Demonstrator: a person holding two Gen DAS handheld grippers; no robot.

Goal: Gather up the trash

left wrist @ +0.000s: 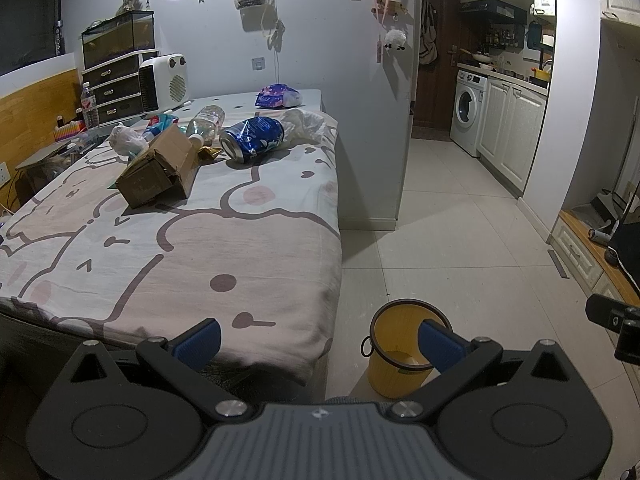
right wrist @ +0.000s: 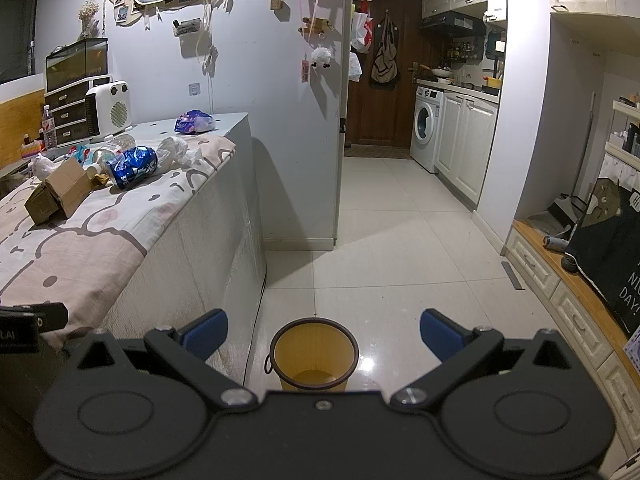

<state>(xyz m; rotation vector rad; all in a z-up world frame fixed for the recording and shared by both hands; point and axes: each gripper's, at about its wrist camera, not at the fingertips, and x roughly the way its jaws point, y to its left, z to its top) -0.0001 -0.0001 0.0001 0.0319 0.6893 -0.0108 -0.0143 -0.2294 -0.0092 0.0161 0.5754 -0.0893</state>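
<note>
Both tongs are gaping wide, gripping nothing. The left gripper (left wrist: 319, 346) is hiding part of the yellow bin (left wrist: 400, 354) behind its right pad; the right gripper (right wrist: 324, 334) is covering the bin's base. The crushed blue can (left wrist: 252, 138) and cardboard box (left wrist: 160, 168) are lying far ahead-left on the bed (left wrist: 180, 248)

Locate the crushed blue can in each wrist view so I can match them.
Left wrist: blue can lies on its side on the bed, upper centre-left, right of the cardboard box.
Right wrist: blue can at left, on the bed, right of the box.
Shared landmark: yellow bin on the floor, bottom centre.
</note>
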